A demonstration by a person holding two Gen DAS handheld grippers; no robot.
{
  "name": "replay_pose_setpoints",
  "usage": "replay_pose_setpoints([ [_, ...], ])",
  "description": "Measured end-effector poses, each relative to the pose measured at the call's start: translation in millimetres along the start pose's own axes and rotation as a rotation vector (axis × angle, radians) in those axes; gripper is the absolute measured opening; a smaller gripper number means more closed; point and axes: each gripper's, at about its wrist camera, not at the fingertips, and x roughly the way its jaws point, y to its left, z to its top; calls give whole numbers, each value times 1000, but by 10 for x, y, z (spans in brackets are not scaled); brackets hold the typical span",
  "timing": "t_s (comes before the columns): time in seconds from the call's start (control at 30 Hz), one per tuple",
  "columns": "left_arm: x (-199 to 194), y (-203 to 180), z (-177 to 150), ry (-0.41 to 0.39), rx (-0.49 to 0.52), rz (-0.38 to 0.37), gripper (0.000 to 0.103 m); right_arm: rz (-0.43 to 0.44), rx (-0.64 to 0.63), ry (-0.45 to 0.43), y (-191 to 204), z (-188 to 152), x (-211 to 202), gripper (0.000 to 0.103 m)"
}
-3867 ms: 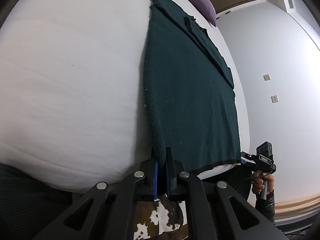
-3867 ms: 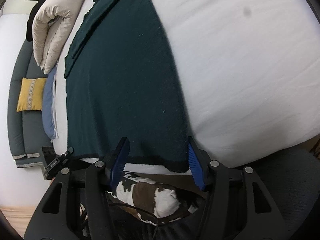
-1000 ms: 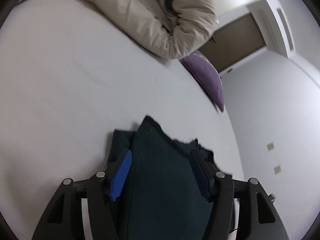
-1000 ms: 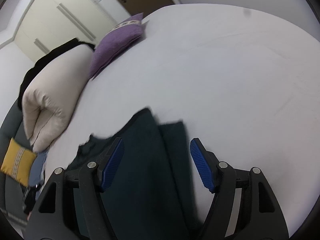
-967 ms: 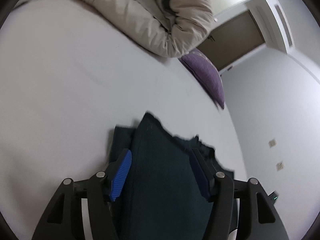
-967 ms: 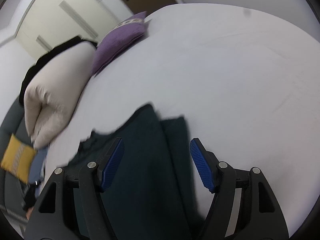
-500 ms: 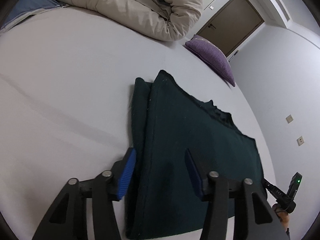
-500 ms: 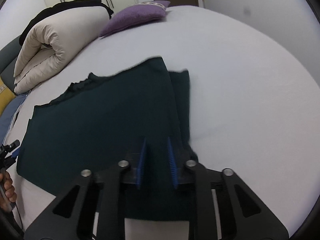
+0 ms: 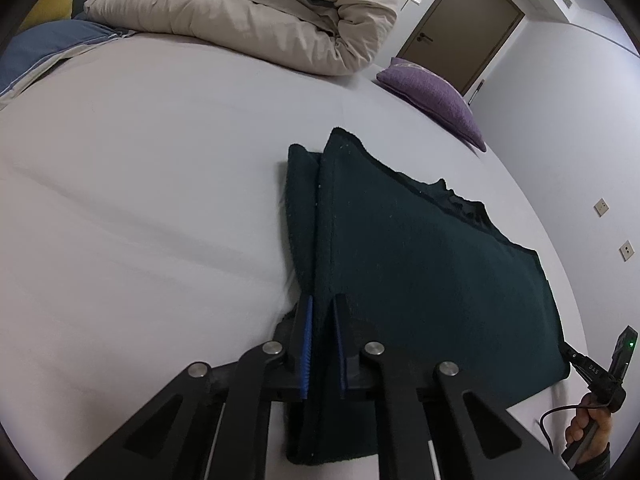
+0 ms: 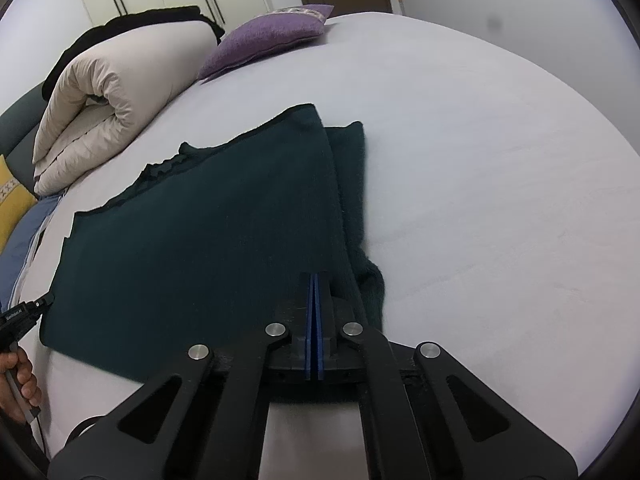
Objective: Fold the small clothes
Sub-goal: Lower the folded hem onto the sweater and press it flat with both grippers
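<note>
- Left gripper [image 9: 322, 312] has its fingers pinched narrow on the near left corner of the dark green sweater [image 9: 420, 256]; cloth sits between the blue pads.
- Right gripper [image 10: 315, 286] looks fully pressed together at the near right corner. I reckon it's gripping the fabric edge, though that's hard to confirm.
- The sweater lies folded on the white bed [image 10: 500, 184], a narrower layer peeking out along the side.
- Risk: lifting unevenly could drag that under layer loose and skew the fold.
- Beyond it: rolled beige duvet [image 9: 256, 12] and purple pillow [image 10: 264, 38], well apart.
</note>
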Motion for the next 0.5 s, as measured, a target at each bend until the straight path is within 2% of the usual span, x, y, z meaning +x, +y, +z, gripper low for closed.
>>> replay_pose_setpoints([
  [0.33,2,38,-86,4,-2,5,7,10,56,20,-145,-19,-35,0],
  [0.43,34,47,-80,8,-3,-2,8,3,56,35,-149,-27,-15,0],
  [0.5,22,41,-75,11,-10,-1,11,25,103,43,-218,-29,-19,0],
])
